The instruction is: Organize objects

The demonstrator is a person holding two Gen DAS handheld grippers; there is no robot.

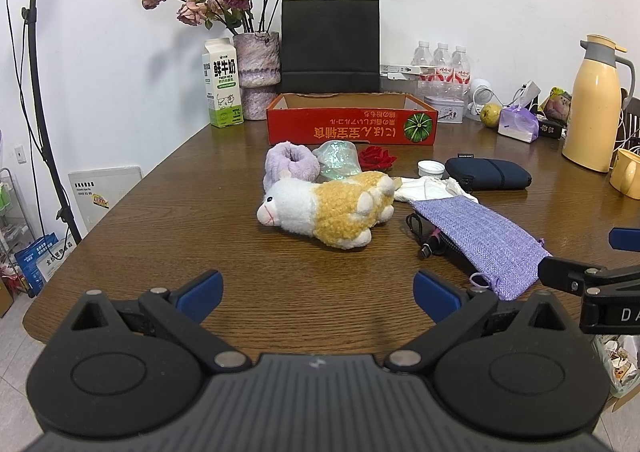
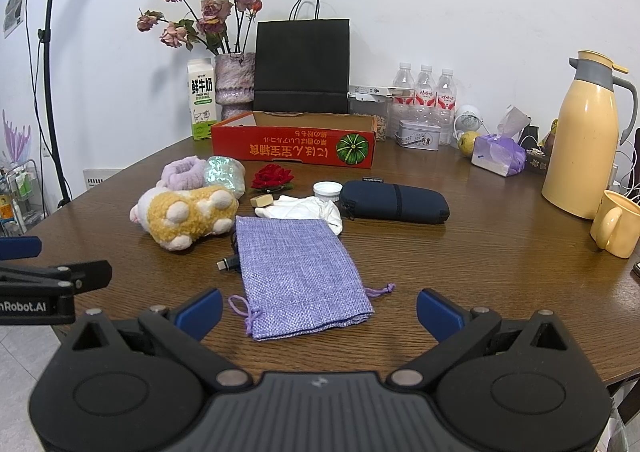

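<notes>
A white-and-yellow plush sheep [image 1: 328,207] [image 2: 186,211] lies mid-table, with a purple fluffy band [image 1: 290,163], an iridescent pouch [image 1: 338,159] and a red rose [image 1: 376,157] behind it. A purple woven drawstring bag [image 2: 300,272] [image 1: 480,242] lies over a black cable [image 2: 230,262]. A white cloth [image 2: 306,209], white cap [image 2: 327,189] and dark blue case [image 2: 394,205] lie beyond. An open red cardboard box [image 1: 352,127] [image 2: 294,147] stands at the back. My left gripper [image 1: 318,296] is open and empty near the table's front edge. My right gripper [image 2: 320,310] is open and empty just before the purple bag.
A milk carton [image 1: 222,85], vase of dried roses [image 1: 258,75], black paper bag [image 1: 330,45] and water bottles [image 2: 424,91] line the back wall. A yellow thermos [image 2: 586,139], yellow mug [image 2: 616,223], tin [image 2: 418,135] and tissue pack [image 2: 498,155] stand at the right.
</notes>
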